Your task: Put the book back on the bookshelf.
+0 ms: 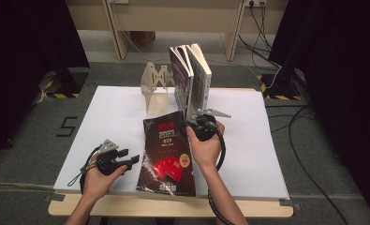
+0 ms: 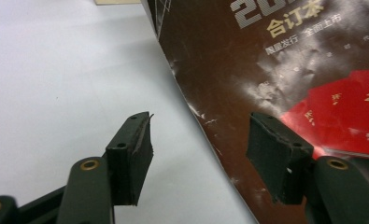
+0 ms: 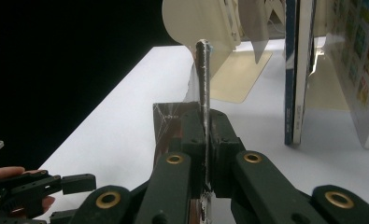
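Dark magazine (image 1: 167, 154) lies on the white table (image 1: 112, 117), near centre, its far right corner lifted. My right gripper (image 1: 196, 125) is clamped on that edge; in the right gripper view the jaws pinch the thin edge (image 3: 203, 93), which stands up between the pads.

My left gripper (image 1: 126, 161) sits just left of the magazine near its near left edge, jaws apart, nothing between them. In the left gripper view the cover's edge (image 2: 191, 107) runs between the two pads (image 2: 135, 149), not touched.

Just beyond the lift point, two books (image 1: 192, 79) stand upright, leaning against each other, with the beige bookend (image 1: 157, 89) to their left.

Risks as I see them:
- Grip is on a thin strip of edge only. The magazine is floppy, so it will likely sag, and the glossy cover may slip out or the pages tear at the pinch.
- Swinging it upright close to the standing books could knock them over; they look loosely propped.
- If the left jaws close on the cover alone, pages fan out.
- Near edge may drag and slide off the table's near side.
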`<state>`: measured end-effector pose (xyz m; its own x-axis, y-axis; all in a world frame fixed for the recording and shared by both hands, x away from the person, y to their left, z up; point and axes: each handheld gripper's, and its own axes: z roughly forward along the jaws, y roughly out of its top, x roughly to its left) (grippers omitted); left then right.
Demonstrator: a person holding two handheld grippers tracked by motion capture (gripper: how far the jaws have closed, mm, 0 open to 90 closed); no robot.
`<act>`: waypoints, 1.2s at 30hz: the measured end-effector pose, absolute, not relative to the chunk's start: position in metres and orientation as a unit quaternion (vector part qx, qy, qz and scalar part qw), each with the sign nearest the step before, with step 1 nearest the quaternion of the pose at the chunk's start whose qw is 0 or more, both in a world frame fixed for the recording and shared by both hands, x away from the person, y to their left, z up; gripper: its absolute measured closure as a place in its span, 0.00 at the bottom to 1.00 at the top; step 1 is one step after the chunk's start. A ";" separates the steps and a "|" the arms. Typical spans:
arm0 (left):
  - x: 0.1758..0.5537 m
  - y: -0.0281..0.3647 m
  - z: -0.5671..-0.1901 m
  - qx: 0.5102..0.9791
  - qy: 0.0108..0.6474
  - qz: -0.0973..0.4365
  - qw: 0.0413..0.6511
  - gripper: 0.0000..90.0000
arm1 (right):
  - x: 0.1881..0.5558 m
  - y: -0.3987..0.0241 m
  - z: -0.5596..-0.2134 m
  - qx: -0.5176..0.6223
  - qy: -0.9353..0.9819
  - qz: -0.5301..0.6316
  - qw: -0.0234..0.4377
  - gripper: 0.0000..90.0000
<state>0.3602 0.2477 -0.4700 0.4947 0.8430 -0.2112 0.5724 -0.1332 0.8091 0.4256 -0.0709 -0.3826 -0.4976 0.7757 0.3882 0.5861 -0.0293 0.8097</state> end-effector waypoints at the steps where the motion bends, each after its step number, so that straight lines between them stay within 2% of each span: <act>1: 0.361 0.247 -0.469 0.738 0.477 0.151 0.452 0.45 | 0.426 -0.070 -0.381 0.493 0.690 0.521 0.092 0.97; 13: 0.368 0.242 -0.449 0.729 0.466 0.167 0.473 0.45 | 0.435 -0.058 -0.358 0.476 0.690 0.531 0.120 0.97; 22: 0.377 0.231 -0.426 0.727 0.446 0.178 0.490 0.44 | 0.443 -0.043 -0.340 0.470 0.676 0.543 0.166 0.97; 36: 0.393 0.218 -0.401 0.716 0.443 0.175 0.511 0.44 | 0.459 -0.029 -0.331 0.471 0.665 0.548 0.188 0.97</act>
